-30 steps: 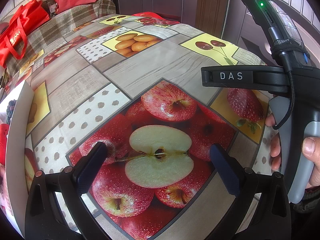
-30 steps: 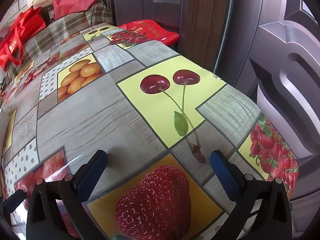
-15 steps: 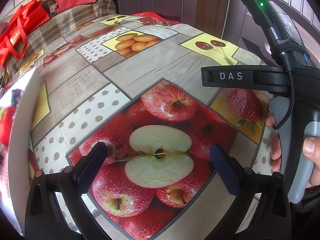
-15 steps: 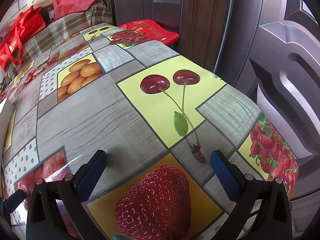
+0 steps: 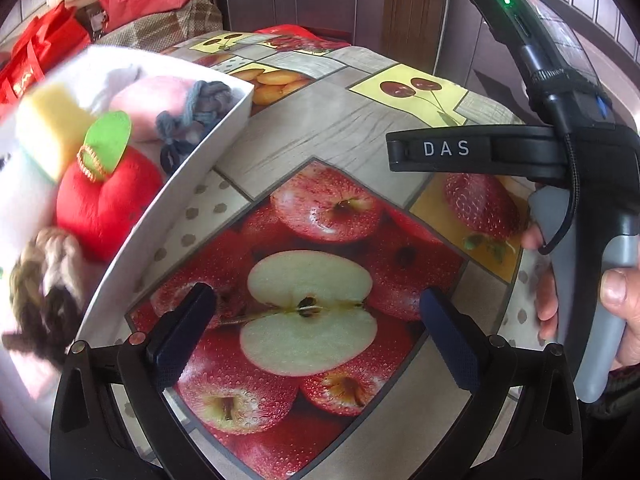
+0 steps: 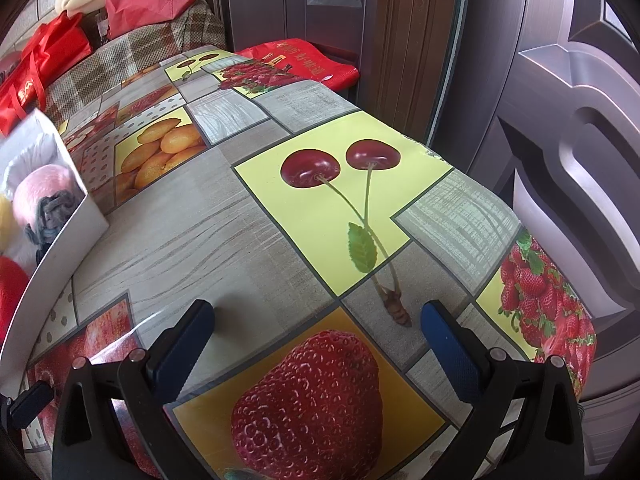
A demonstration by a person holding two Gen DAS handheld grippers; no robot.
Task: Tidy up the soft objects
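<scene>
Hovering spread and empty over the apple-print tablecloth [image 5: 320,184], left gripper [image 5: 316,332], with a blurred white box [image 5: 168,196] at left holding a red plush apple [image 5: 104,204], yellow sponge [image 5: 48,128], pink ball [image 5: 156,100] and yarn. Spread and empty too, right gripper [image 6: 316,336] above the strawberry print, same box [image 6: 76,224] at the far left edge.

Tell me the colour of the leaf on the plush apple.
Bright green, on the red plush apple; clearest in the left wrist view.

Home interior, fruit-print tablecloth [image 6: 248,240], plaid sofa [image 6: 132,56], panelled wooden doors [image 6: 336,0]
</scene>
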